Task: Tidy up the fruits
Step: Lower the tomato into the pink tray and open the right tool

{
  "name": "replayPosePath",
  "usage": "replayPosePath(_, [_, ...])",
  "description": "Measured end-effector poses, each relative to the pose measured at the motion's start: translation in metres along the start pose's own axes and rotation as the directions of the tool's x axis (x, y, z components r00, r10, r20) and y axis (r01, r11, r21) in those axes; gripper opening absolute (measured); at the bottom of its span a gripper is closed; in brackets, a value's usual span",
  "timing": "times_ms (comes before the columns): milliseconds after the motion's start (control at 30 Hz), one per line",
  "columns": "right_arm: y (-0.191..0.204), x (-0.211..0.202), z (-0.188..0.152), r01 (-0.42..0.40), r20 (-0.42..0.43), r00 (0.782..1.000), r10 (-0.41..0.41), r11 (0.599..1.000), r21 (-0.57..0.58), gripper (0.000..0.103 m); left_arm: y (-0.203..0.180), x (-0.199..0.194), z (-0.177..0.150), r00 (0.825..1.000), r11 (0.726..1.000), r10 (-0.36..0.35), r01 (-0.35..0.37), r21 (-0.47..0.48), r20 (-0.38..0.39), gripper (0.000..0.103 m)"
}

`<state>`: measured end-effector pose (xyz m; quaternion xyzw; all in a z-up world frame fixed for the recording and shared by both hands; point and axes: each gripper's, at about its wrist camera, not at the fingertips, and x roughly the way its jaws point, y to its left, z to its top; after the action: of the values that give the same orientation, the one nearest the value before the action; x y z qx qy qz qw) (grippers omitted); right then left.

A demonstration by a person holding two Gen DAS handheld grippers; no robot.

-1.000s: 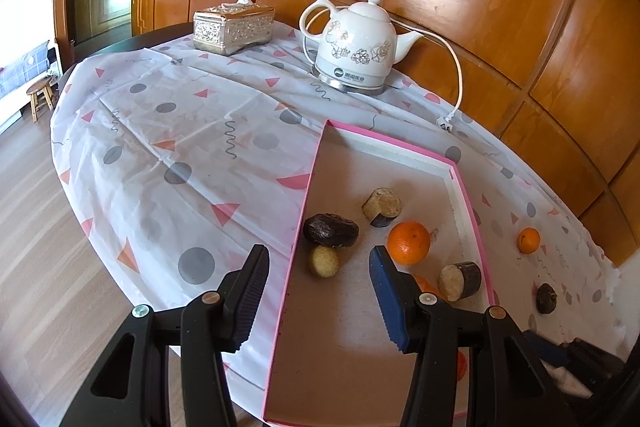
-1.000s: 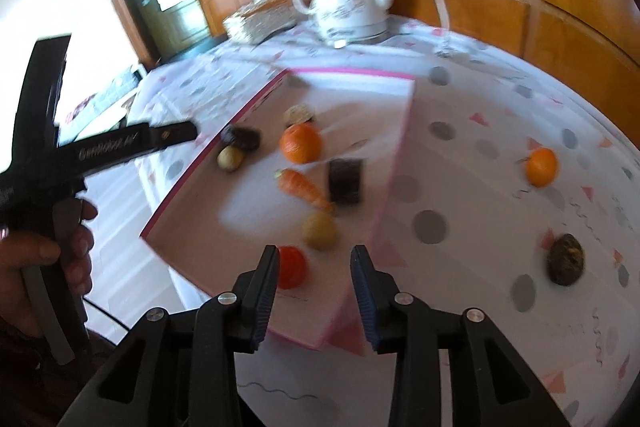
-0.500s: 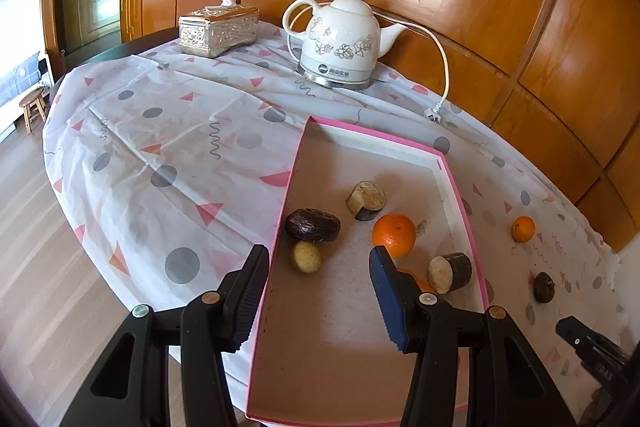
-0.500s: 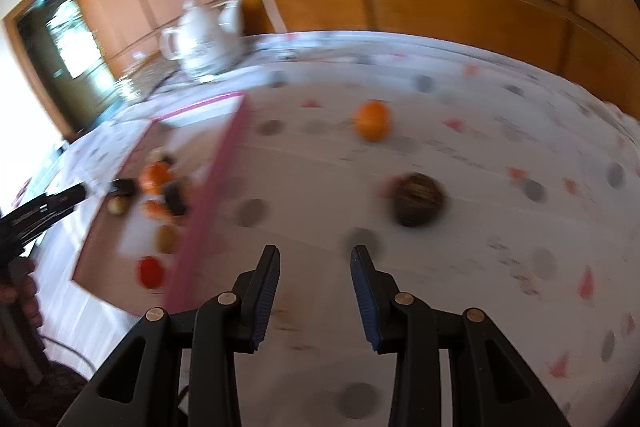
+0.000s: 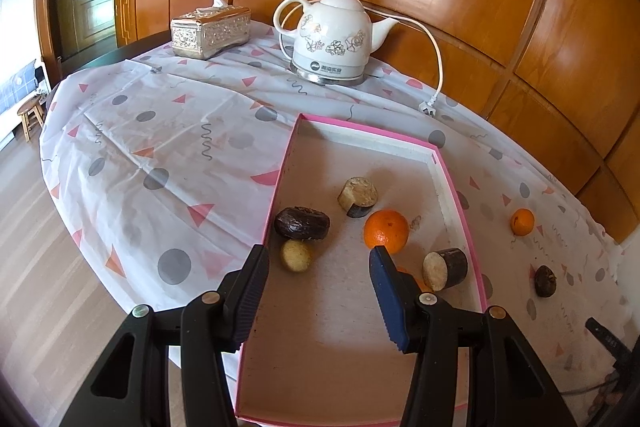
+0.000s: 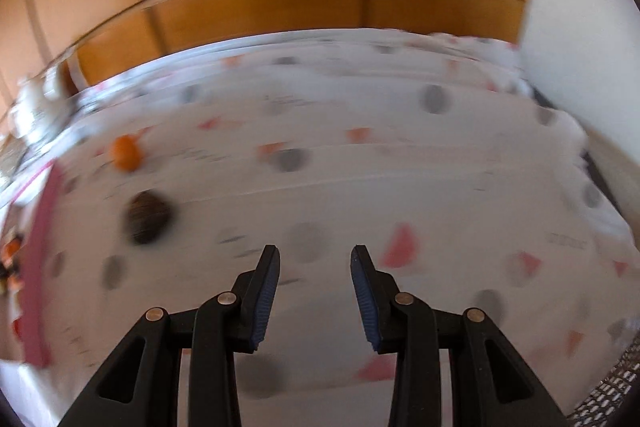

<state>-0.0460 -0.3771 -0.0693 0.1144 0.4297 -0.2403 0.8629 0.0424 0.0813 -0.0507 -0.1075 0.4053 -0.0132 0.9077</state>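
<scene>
A pink-rimmed tray [image 5: 460,195] lies on the patterned tablecloth and holds an orange [image 5: 386,230], a dark brown fruit [image 5: 302,223], a small yellow fruit [image 5: 295,255] and two cut dark-skinned pieces [image 5: 357,191] [image 5: 445,269]. My left gripper [image 5: 318,259] hovers open over the tray's near half with nothing between its fingers. Outside the tray, on the cloth, lie a small orange [image 5: 522,221] [image 6: 126,151] and a dark round fruit [image 5: 545,279] [image 6: 148,218]. My right gripper [image 6: 314,261] is open and empty above bare cloth, to the right of the dark fruit. The right wrist view is blurred.
A white electric kettle [image 5: 332,39] with its cord and plug [image 5: 430,107] stands at the back of the table, a silver tissue box [image 5: 210,31] to its left. Wood panelling runs behind. The table edge drops to wooden floor on the left, where a small stool [image 5: 30,111] stands.
My right gripper has swung from over the tray's near corner to the right, across the cloth, so the dark fruit and small orange now lie to its left. My left gripper has barely shifted.
</scene>
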Motion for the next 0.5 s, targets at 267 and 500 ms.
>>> replayPosePath(267, [-0.056, 0.025, 0.002, 0.169, -0.026, 0.986, -0.167, 0.979, 0.111, 0.037, -0.004, 0.004, 0.0, 1.0, 1.0, 0.008, -0.008, 0.015, -0.01, 0.053])
replayPosePath(500, [-0.082, 0.037, 0.006, 0.234, 0.008, 0.97, -0.241, 0.948, 0.215, 0.045, -0.007, 0.007, 0.001, 1.0, 0.999, 0.022, -0.021, 0.024, -0.016, 0.053])
